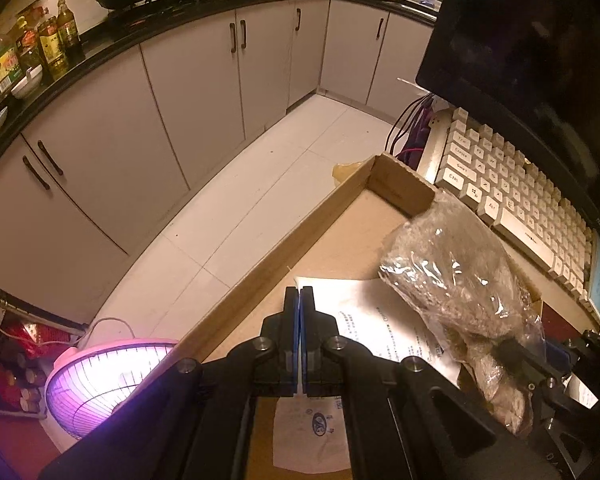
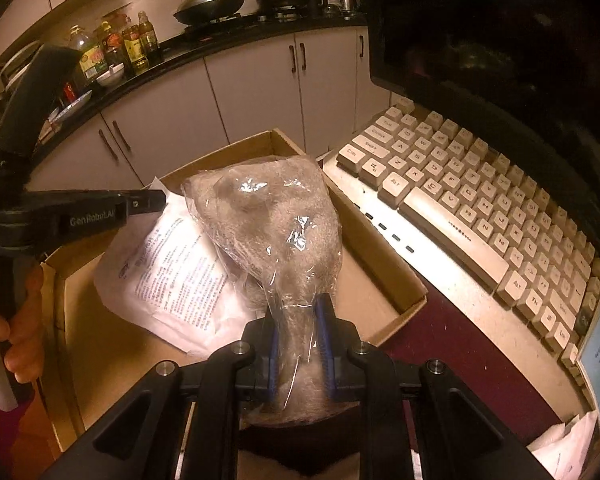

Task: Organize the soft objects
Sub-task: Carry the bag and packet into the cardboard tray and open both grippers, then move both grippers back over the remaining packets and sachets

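right gripper (image 2: 298, 312): jaws clamped on the narrow end of a grey fuzzy soft item in a clear plastic bag (image 2: 268, 220), at 6 o'clock in the right wrist view.
bagged soft item: its bulk reaches toward 12 o'clock over the open cardboard box (image 2: 384, 268), lying partly across a white printed pouch (image 2: 172, 280) inside the box.
left gripper (image 1: 299, 300): jaws pressed together, nothing between them, over the box's near-left part.
left hand (image 2: 8, 328): at 8 o'clock in the right wrist view, gripping the tool's handle.
keyboard (image 2: 480, 216): beige, just beside the box at 3 o'clock, under a dark monitor (image 2: 500, 40).
heater (image 1: 100, 380): glowing pink on the floor, 8 o'clock in the left wrist view.
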{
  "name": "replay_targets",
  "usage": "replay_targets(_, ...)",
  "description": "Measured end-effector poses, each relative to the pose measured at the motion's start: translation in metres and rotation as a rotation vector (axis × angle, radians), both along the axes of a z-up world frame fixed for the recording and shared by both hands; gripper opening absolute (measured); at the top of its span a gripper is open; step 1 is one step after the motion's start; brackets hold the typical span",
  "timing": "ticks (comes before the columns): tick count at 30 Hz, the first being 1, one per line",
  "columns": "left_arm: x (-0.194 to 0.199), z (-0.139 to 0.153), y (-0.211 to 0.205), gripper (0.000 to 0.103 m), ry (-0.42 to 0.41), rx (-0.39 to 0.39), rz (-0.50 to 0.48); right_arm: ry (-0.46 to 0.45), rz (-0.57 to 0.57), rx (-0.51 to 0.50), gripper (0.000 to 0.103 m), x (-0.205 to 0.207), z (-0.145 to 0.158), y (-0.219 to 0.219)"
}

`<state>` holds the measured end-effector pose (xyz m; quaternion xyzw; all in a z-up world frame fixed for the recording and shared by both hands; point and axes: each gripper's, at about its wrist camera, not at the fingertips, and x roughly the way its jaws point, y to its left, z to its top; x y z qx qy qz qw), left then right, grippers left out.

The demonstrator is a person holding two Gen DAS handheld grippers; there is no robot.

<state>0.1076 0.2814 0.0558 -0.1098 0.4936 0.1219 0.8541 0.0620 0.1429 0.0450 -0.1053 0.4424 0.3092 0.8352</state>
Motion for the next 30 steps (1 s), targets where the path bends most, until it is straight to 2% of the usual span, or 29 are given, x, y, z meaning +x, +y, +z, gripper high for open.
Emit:
replay_targets(4, -0.003, 0.001, 0.002, 0.007, -0.038, -0.01, -0.003, -0.001, 0.004, -0.001, 0.02, 0.005, -0.002, 0.006)
replay_targets(8, -0.01, 0.005, 0.005, 0.046, -0.097, -0.049, -0.01, -0.025, 0.007, -0.002, 0.024, 0.002, -0.001, 0.008)
replay_targets(10, -0.014, 0.009, 0.005, 0.048, -0.119, -0.042, -0.01, -0.026, 0.006, 0.02, 0.032, 0.0, 0.001, 0.006)
replay_targets(12, -0.016, 0.011, 0.005, 0.055, -0.117, -0.029, -0.007, -0.036, 0.006, 0.044, 0.05, -0.005, 0.006, 0.004)
replay_targets(14, -0.021, 0.015, 0.005, 0.059, -0.125, -0.032, -0.008, -0.056, 0.001, 0.056, 0.062, -0.01, 0.011, 0.001)
replay_targets(17, -0.035, 0.022, 0.004, 0.07, -0.151, -0.032, -0.007, -0.066, 0.0, 0.084, 0.064, -0.024, 0.022, -0.006)
replay_targets(24, -0.084, 0.038, -0.003, 0.084, -0.214, -0.059, -0.005, -0.091, -0.039, 0.202, 0.095, -0.069, 0.044, -0.043)
replay_targets(28, -0.118, 0.041, -0.013, 0.09, -0.234, -0.099, -0.024, -0.072, -0.059, 0.247, 0.097, -0.092, 0.043, -0.071)
replay_targets(30, -0.131, 0.039, -0.017, 0.091, -0.232, -0.125, -0.044, -0.059, -0.063, 0.264, 0.102, -0.103, 0.038, -0.089)
